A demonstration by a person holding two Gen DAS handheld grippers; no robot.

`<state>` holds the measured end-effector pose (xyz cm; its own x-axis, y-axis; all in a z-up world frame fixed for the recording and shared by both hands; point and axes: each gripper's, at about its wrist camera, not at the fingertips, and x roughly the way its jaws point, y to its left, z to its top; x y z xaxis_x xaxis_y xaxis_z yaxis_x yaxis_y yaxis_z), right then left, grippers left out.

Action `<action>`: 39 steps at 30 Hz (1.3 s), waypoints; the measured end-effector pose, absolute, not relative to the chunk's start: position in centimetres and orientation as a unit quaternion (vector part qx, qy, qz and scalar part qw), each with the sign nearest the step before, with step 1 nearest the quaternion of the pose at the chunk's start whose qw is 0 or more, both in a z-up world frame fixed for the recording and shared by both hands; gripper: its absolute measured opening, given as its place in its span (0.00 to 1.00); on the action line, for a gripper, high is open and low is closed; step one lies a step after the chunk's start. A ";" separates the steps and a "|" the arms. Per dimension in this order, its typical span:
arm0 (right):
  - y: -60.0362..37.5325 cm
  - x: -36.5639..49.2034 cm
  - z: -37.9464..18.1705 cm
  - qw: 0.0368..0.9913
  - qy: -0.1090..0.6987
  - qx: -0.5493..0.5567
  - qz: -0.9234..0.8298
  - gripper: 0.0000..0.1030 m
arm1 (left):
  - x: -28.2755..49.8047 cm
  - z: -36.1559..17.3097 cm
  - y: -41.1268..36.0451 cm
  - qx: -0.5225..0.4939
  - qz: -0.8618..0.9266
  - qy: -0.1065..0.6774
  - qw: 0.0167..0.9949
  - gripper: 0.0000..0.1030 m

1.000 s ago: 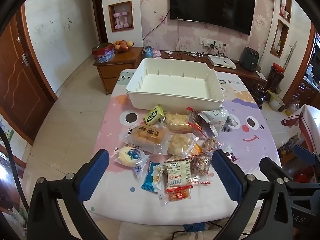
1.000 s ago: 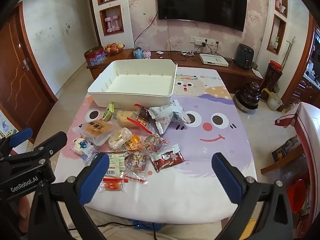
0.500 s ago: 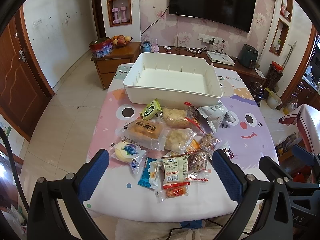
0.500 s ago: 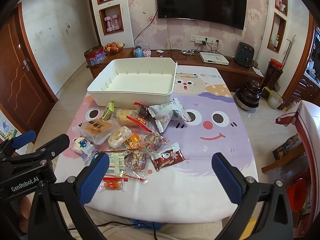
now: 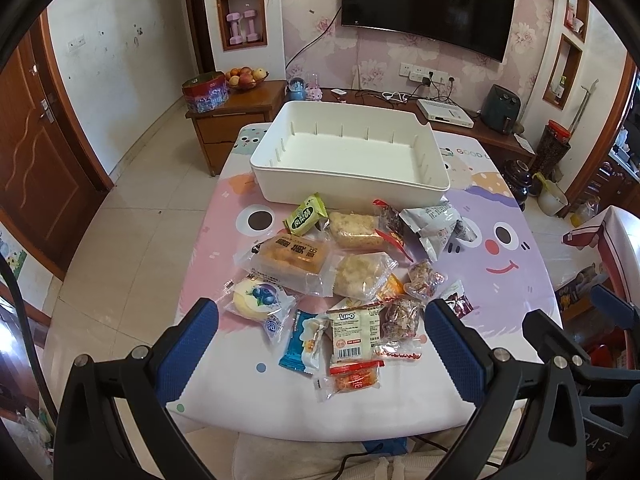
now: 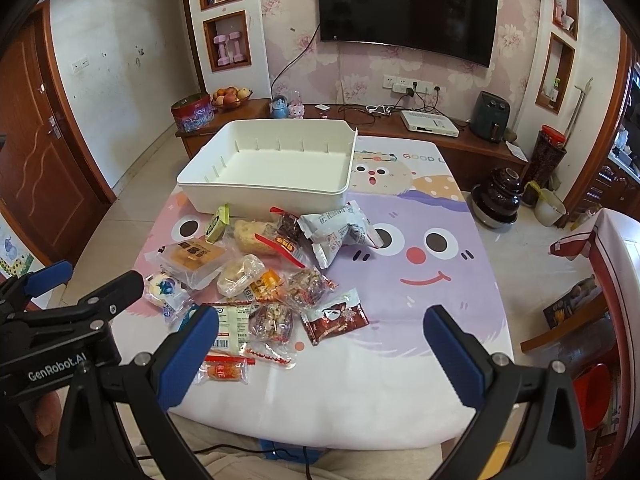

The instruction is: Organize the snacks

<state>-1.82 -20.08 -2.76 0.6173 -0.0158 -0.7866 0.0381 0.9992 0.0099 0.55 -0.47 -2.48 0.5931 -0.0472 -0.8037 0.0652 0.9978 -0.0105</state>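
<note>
An empty white bin (image 5: 348,160) stands at the far side of the table, also in the right wrist view (image 6: 272,168). Several wrapped snacks lie in a pile in front of it: a green packet (image 5: 306,218), a cake pack (image 5: 290,258), a blueberry bun (image 5: 260,300), a Lipo pack (image 5: 352,332), a grey-white bag (image 6: 340,232) and a red-brown packet (image 6: 334,316). My left gripper (image 5: 320,344) is open and empty, above the near snacks. My right gripper (image 6: 320,348) is open and empty, above the near table edge.
The table carries a cartoon-face cloth (image 6: 420,264). The left gripper's body (image 6: 60,320) shows at the left of the right wrist view. A wooden cabinet (image 5: 236,120) with a fruit bowl and a TV bench stand behind the table. A chair (image 6: 616,280) is at the right.
Both grippers have drifted slightly; the left view now sits a little lower and nearer the snack pile. Nothing on the table has moved.
</note>
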 end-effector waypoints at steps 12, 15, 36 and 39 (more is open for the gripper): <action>-19.9 -1.6 -3.1 0.898 0.440 0.019 -0.009 0.99 | 1.0 -3.2 -0.3 -0.004 -0.039 0.468 0.883 0.99; -19.5 -1.4 -3.4 0.896 0.444 0.014 -0.006 1.00 | 1.3 -3.4 -0.5 0.008 -0.033 0.477 0.878 0.99; -19.8 -0.9 -3.9 0.892 0.451 0.029 0.012 0.98 | 1.6 -3.6 -0.6 0.008 -0.033 0.482 0.876 0.99; -19.7 -0.7 -4.0 0.892 0.450 0.029 0.015 0.98 | 1.6 -3.6 -0.6 0.008 -0.033 0.481 0.876 0.99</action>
